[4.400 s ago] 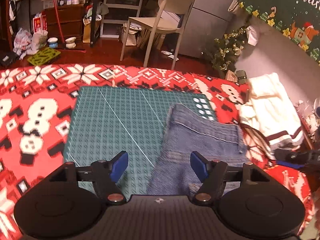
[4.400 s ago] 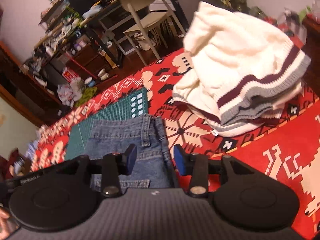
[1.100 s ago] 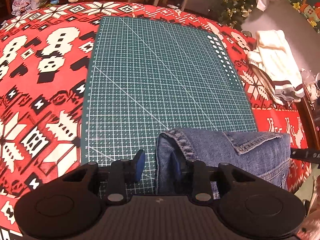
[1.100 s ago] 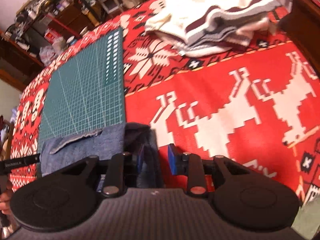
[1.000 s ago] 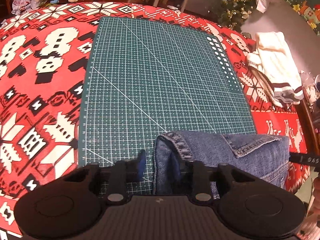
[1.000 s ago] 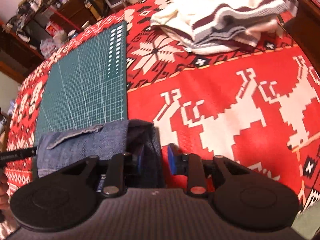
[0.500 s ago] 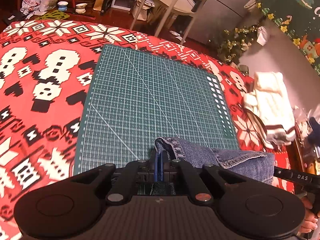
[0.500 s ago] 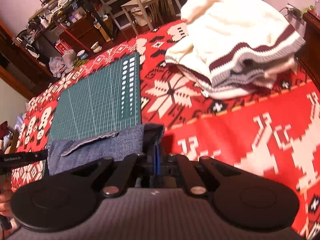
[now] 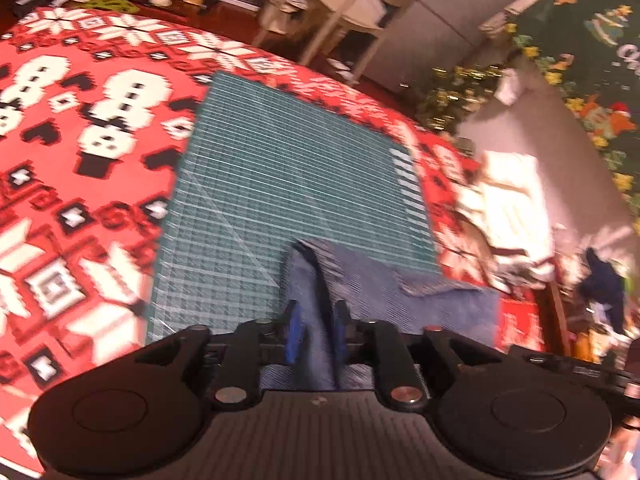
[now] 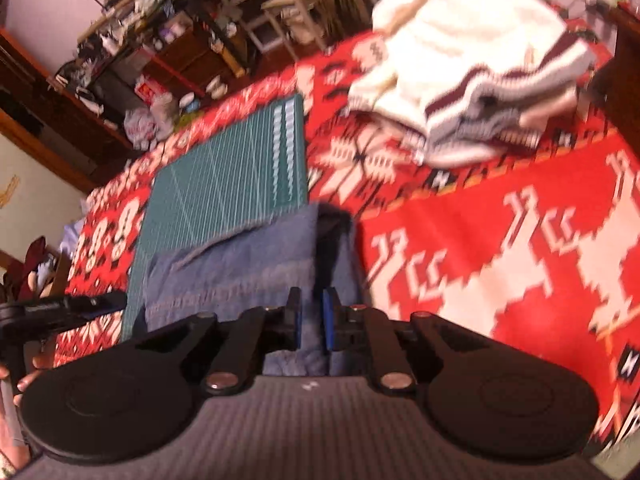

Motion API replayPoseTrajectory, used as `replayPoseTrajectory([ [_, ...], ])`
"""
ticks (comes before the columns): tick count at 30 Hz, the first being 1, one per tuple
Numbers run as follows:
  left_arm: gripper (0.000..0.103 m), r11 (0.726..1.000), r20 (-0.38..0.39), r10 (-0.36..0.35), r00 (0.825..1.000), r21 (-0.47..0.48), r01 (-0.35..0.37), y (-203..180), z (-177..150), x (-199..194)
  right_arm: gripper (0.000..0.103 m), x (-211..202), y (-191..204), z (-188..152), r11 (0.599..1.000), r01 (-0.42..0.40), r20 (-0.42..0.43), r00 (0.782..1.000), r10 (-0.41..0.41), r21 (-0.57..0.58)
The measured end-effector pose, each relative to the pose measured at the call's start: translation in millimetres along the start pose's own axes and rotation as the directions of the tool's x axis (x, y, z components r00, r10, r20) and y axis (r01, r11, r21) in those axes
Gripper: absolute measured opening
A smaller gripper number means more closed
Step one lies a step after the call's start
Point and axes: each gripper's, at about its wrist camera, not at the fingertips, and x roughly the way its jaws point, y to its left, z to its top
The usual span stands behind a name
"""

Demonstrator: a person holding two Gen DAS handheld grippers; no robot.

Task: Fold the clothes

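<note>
Red knitted-pattern cloth (image 9: 100, 128) covers the counter, with a green cutting mat (image 9: 288, 184) lying on it. Half a second ago both sets of jaws were pinched tight on the folded jeans (image 9: 384, 292); now the left gripper (image 9: 316, 336) and the right gripper (image 10: 310, 320) are both opening, each with a fold of denim still between its blue pads, and whether the pads still press the cloth cannot be told through the blur. The jeans sit at the near edge of the mat, folded into a narrow band that overhangs the mat's right side onto the red cloth, much as a second ago. A cream sweater with maroon stripes (image 10: 480, 68) lies heaped well beyond the jeans on the right. A pale chair (image 9: 352, 8) and cluttered shelves (image 10: 160, 52) stand past the counter's far edge.
</note>
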Motion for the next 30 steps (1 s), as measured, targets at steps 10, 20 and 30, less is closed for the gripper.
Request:
replayPoseTrajectory([
  [10,0.032,0.996,-0.137,-0.092,0.986,-0.013,0.091,-11.8,-25.4,21.5,0.038,23.7,-1.9,-15.0,1.0,-0.019,-0.097,0.995,0.019,0.0],
  [20,0.031,0.997,-0.19,-0.073,0.979,-0.004,0.074,-14.5,-30.2,42.8,0.023,35.7,5.6,-14.8,0.997,-0.062,-0.113,0.992,0.058,-0.037],
  [30,0.022,0.965,-0.127,-0.247,0.961,-0.118,0.233,3.2,-18.7,7.1,0.011,-9.0,9.0,-17.6,0.993,-0.111,-0.099,0.988,0.115,0.042],
])
